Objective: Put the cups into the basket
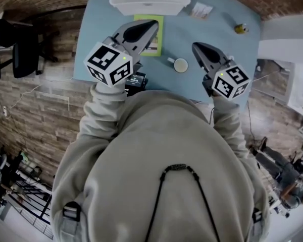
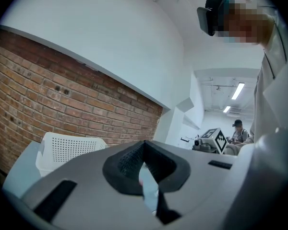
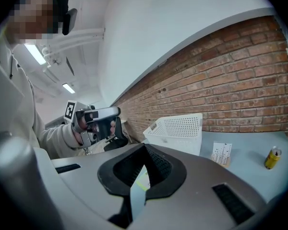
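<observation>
Both tools, left tool [image 1: 152, 25] and right tool [image 1: 196, 46], are hovering empty with jaws pressed together, flanking the small white round cup [image 1: 181, 65] that is sitting on the pale blue desk [image 1: 219, 32] short of the white perforated plastic basket [image 1: 149, 3], presumably awaiting pickup.

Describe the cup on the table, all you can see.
The cup is small and white, looks ceramic, with a side handle pointing toward the green sheet. It stands upright, mouth up, on the blue table, short of the white basket. Nothing but the table touches it. Only the head view shows it.
</observation>
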The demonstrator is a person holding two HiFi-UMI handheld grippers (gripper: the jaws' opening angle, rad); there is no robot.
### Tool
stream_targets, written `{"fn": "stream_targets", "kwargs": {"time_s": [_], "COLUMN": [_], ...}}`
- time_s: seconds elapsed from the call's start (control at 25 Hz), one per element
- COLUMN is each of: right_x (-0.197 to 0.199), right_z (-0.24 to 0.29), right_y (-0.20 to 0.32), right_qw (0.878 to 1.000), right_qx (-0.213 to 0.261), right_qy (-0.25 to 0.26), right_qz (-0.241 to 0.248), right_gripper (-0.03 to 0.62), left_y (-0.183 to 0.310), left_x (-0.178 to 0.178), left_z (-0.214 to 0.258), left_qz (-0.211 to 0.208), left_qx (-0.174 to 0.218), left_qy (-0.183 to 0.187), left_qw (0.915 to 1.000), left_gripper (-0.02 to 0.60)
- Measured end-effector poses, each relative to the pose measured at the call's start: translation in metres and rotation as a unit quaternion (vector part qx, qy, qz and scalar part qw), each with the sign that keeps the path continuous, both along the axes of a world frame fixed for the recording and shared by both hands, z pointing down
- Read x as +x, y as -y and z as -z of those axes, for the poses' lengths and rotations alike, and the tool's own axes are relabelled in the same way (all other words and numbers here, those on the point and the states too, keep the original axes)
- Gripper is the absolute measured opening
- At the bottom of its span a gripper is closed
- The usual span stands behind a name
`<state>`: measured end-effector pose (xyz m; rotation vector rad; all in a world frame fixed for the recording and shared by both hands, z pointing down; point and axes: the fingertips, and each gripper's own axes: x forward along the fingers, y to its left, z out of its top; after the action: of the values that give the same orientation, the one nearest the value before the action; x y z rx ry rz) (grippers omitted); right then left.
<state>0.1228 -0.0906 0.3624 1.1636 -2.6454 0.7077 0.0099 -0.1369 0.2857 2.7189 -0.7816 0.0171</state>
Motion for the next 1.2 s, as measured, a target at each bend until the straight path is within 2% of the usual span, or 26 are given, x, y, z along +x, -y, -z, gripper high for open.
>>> {"fn": "stream_targets", "kwargs": {"time_s": [0.72,0.96,1.2], "right_x": [-0.035,-0.028,-0.025], "right_z": [-0.022,-0.029,-0.030], "right_y": [0.037,0.036,0.040], "right_qw": [0.997,0.996,0.997], "right_qx": [-0.025,-0.037,-0.032], "right_qy": [-0.039,-0.039,-0.044], "right_qz": [-0.055,-0.076,-0.061], "right_gripper": [0.012,0.012,0.012], "left_y": [0.039,0.039,0.038], "left_x": [-0.022,-0.020,-0.013], "left_z": [-0.049,-0.053,-0.058], "left_qz": [-0.078,-0.096,-0.096], "left_qx": [-0.051,-0.053,-0.058], "left_qy": [-0.011,-0.003,0.007], "left_qw": [0.9956,0.9940,0.9937], "left_gripper": [-0.002,-0.002,-0.002]}}
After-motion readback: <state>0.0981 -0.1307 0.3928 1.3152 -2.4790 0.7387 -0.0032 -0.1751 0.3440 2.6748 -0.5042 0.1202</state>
